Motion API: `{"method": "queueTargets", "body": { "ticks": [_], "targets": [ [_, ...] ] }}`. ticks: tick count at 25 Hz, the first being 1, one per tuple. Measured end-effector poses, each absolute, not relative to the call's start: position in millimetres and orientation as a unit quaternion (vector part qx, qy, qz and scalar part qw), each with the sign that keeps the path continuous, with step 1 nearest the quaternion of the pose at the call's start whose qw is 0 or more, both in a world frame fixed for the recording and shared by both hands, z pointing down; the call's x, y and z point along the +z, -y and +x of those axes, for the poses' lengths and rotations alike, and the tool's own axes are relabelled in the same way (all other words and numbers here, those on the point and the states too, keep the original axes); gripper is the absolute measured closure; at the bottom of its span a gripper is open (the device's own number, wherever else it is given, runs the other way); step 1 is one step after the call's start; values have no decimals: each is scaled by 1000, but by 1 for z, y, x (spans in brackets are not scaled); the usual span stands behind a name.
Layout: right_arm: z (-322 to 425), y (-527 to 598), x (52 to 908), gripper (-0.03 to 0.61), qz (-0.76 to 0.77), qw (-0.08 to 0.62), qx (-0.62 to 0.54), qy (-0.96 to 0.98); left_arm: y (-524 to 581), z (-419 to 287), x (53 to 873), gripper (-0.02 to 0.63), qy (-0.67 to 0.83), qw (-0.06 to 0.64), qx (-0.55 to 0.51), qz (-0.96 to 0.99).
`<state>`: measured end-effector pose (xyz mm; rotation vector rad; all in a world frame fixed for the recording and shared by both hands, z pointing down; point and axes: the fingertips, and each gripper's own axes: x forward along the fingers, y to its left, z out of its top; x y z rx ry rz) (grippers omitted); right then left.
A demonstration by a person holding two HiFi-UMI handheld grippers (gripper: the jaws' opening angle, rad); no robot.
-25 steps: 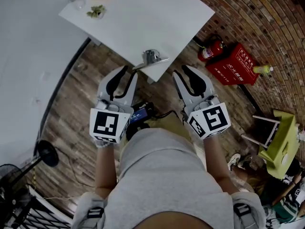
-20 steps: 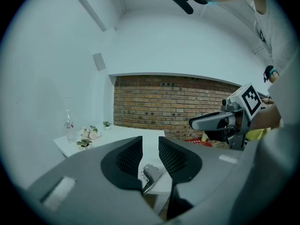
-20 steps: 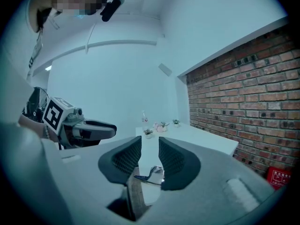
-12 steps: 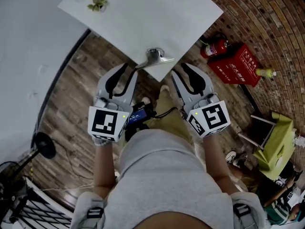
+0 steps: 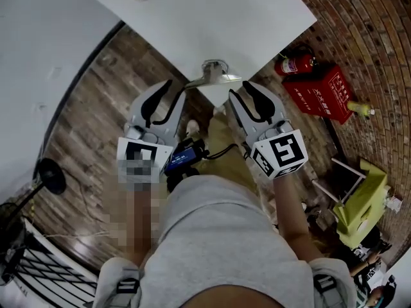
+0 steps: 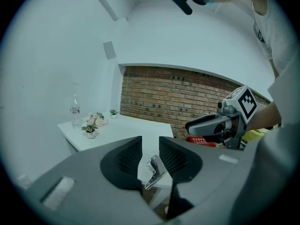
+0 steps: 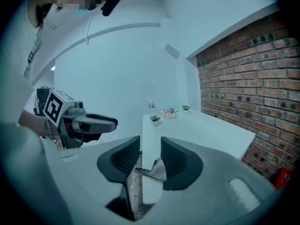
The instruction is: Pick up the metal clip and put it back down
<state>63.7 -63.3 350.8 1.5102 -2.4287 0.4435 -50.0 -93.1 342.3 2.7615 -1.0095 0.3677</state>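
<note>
metal clip [image 5: 214,74]: one, lying on the near corner of the single white bench [image 5: 212,18]. two claws hover near it, both empty: left claw [image 5: 174,90] partly open, right claw [image 5: 241,90] just opening wider.

Left claw [image 5: 174,90] and right claw [image 5: 243,90] are grey with black ribbed pads [image 6: 129,156] and marker cubes [image 5: 280,154]; clothing [image 5: 218,236] looks grey.

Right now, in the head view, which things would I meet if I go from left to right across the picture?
Black round stand base → left gripper → metal clip → right gripper → red box → yellow-green stool.
</note>
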Motion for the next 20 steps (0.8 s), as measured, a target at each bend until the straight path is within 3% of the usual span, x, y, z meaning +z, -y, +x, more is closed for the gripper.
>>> {"method": "queueTargets", "body": {
  "ticks": [20],
  "targets": [
    [60, 110, 431, 411, 417, 212, 184, 864, 103, -59, 391, 497, 415, 152, 140, 886]
  ]
}}
